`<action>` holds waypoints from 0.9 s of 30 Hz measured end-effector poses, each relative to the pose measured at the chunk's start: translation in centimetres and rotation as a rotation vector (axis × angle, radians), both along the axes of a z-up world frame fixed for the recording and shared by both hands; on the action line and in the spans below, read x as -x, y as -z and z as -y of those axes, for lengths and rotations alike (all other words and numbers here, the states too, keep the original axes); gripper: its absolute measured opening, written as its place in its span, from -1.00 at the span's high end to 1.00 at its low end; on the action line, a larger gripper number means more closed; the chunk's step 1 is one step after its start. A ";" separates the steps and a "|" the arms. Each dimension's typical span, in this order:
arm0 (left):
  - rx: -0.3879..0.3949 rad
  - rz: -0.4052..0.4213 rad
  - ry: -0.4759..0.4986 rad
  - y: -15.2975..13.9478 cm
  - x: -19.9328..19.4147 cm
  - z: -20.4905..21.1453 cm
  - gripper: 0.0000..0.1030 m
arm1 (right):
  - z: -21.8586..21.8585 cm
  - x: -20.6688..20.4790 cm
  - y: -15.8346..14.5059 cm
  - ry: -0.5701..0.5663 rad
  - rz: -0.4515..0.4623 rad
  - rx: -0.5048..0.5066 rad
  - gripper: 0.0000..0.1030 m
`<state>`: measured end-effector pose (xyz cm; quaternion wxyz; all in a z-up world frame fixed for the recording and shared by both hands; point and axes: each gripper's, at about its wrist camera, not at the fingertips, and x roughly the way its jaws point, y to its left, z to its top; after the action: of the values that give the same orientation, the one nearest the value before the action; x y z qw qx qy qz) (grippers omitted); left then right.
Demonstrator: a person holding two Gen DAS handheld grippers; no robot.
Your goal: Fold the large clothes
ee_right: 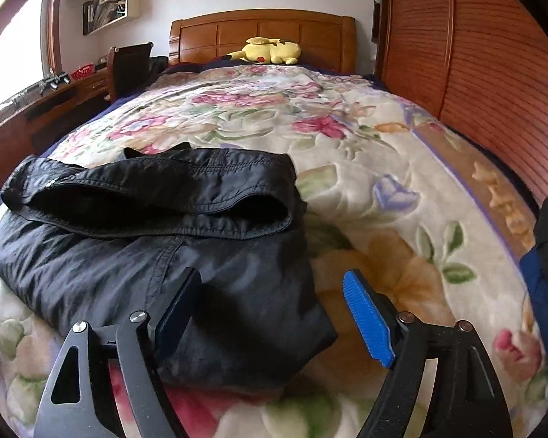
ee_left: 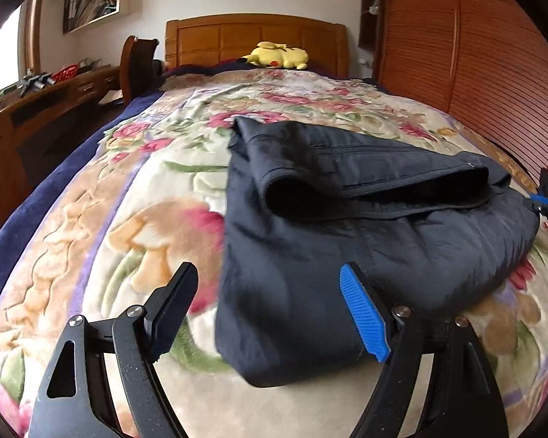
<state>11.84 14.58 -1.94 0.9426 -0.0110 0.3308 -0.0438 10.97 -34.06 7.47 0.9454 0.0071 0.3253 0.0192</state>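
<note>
Both tongs, left and right, gape empty over the folded jacket on the bed. Pinch near corners evenly; fold away, keeping edges aligned.

left gripper open, right gripper open

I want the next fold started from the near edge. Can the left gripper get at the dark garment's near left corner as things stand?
Probably yes: the left gripper is open, the dark garment lies partly between its jaws, nothing covering that corner.

Wooden headboard, slatted wardrobe (right), daylit window left.
</note>
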 end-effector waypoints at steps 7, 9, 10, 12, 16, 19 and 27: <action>-0.030 -0.037 0.037 0.5 0.9 0.3 -0.57 | -1.4 1.6 -0.3 -0.002 -0.017 0.018 -0.64; -0.033 -0.046 0.047 0.7 1.3 0.0 -0.57 | -1.4 1.6 0.2 0.014 -0.040 0.006 -0.66; -0.030 -0.053 0.052 0.8 1.4 -0.1 -0.57 | -1.2 1.3 0.4 0.021 -0.051 -0.002 -0.68; -0.015 -0.069 0.058 1.1 1.7 -0.4 -0.57 | -1.2 0.7 1.0 0.033 -0.067 -0.010 -0.72; 0.037 -0.093 0.083 1.4 1.5 -0.9 -0.42 | -1.1 -0.3 2.0 0.031 -0.087 -0.038 -0.77; 0.060 -0.112 0.095 1.8 1.1 -1.0 -0.14 | -1.2 -0.9 2.7 0.035 -0.098 -0.072 -0.77; 0.075 -0.176 0.106 3.1 0.3 -0.9 0.08 | -0.9 -1.6 3.5 0.020 -0.132 -0.134 -0.73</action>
<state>11.51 15.44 -5.00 0.9052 -0.0328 0.4104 -0.1050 12.61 -33.14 3.98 0.9195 0.0747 0.3848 0.0307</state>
